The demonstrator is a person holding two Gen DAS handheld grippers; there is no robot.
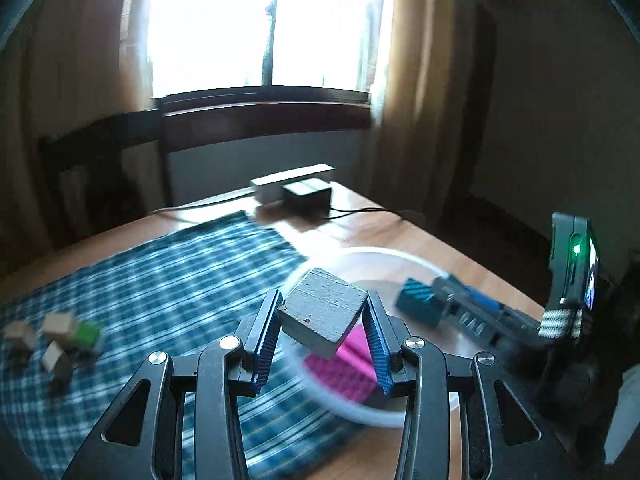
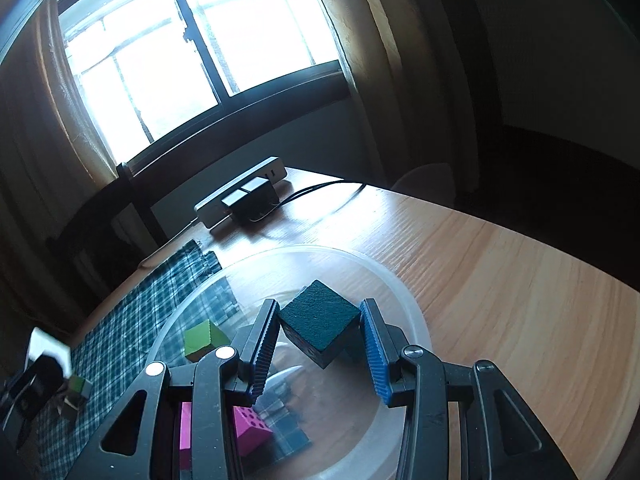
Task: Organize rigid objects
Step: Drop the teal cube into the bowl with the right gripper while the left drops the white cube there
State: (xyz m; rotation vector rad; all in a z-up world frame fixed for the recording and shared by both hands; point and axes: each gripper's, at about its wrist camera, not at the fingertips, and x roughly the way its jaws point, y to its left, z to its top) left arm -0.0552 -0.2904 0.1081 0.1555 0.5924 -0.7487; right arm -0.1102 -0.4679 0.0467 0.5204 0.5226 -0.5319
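Observation:
My left gripper [image 1: 325, 312] is shut on a grey wooden block [image 1: 323, 312] and holds it above the near rim of a clear plastic bowl [image 1: 376, 258]. A pink block [image 1: 344, 368] lies in the bowl below it. My right gripper [image 2: 320, 322] holds a dark teal cube [image 2: 320, 322] over the same bowl [image 2: 404, 292]; the cube touches the left pad, and a small gap shows at the right pad. A green block [image 2: 202, 340] and a pink block [image 2: 250, 432] lie in the bowl. The right gripper also shows in the left wrist view [image 1: 420, 302].
Several loose wooden and green blocks [image 1: 60, 336] lie on the blue plaid cloth [image 1: 160, 280] at the left. A white power strip with a black adapter [image 1: 296, 188] and cables sits at the table's far edge. A dark chair [image 1: 100, 152] stands behind the table.

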